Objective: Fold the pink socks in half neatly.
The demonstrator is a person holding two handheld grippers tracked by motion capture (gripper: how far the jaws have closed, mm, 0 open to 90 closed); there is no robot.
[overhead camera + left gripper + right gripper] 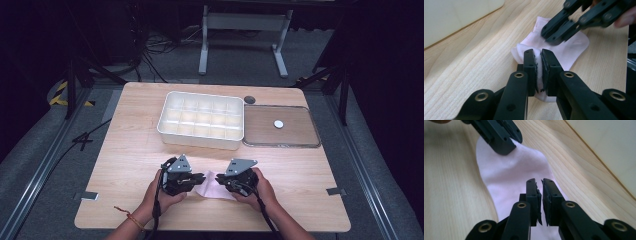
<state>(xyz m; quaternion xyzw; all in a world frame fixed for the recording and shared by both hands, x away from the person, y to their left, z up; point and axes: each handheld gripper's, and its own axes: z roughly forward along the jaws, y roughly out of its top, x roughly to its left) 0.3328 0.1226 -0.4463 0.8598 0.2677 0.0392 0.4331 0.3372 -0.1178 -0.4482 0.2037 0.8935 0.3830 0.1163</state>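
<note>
A: At a wooden counter [125, 150], the left gripper [538, 53] clamps one end of a pale pink sock [574, 50], pinning it flat, likely for folding.

B: And the right gripper [539, 182]?

A: Its jaws stand a slit apart above the sock's other end, gripping nothing.

B: The high view adds a white divided tray [200, 120] and clear lid [280, 126] behind.
</note>
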